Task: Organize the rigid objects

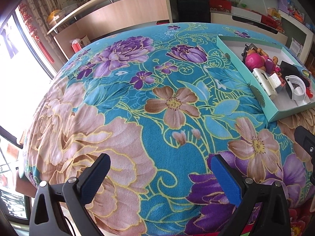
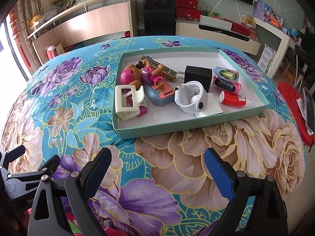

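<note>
Care suits any next pick from the crowded tray [image 2: 189, 124]: both grippers, left gripper [image 1: 159, 174] and right gripper [image 2: 157, 168], hover with jaws spread and empty.

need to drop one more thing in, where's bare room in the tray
Free: the tray's far right corner behind the black cube, and the near strip along its front wall. Crowded: the middle, from the white clip to the red bottle.

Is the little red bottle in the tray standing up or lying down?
Lying down. The red bottle rests on its side on the tray floor, its pale tip pointing right, toward the tray's right wall.
</note>
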A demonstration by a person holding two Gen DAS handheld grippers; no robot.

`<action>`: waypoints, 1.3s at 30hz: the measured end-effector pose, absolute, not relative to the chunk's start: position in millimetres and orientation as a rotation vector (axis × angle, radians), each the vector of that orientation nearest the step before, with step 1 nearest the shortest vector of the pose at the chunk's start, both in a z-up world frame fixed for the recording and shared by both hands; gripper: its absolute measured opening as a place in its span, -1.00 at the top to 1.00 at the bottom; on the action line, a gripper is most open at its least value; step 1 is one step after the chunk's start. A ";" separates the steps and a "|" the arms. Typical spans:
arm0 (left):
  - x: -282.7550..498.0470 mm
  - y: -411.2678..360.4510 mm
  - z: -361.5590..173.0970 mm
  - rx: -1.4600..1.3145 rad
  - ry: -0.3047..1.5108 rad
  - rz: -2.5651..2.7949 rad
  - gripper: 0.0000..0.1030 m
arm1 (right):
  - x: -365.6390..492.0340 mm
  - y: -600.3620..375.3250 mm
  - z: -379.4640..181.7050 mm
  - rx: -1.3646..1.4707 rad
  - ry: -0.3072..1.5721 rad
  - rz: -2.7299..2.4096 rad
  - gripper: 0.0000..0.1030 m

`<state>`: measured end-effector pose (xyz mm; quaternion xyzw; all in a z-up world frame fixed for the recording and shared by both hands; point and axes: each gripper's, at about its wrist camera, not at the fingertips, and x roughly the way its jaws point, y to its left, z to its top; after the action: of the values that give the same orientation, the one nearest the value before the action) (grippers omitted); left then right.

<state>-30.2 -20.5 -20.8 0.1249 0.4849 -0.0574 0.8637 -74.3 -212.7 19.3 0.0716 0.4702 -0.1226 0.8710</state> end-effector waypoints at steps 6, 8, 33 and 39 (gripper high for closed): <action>-30.3 -17.5 -19.9 0.247 1.013 -0.113 -1.00 | -73.9 -207.0 16.4 0.133 0.995 -0.237 -0.85; -30.5 -15.3 -19.1 0.237 1.009 -0.109 -1.00 | -73.4 -205.8 15.1 0.129 1.001 -0.234 -0.85; -31.1 -11.9 -16.2 0.220 0.986 -0.087 -1.00 | -66.4 -200.5 1.5 0.112 1.050 -0.227 -0.85; -31.0 -11.5 -15.8 0.220 0.985 -0.085 -1.00 | -66.8 -202.6 0.8 0.122 1.051 -0.233 -0.85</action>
<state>-31.0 -11.5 -15.8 0.1052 0.4716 -0.0409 0.8746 -66.8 -202.6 0.8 0.0579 0.5000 -0.1109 0.8570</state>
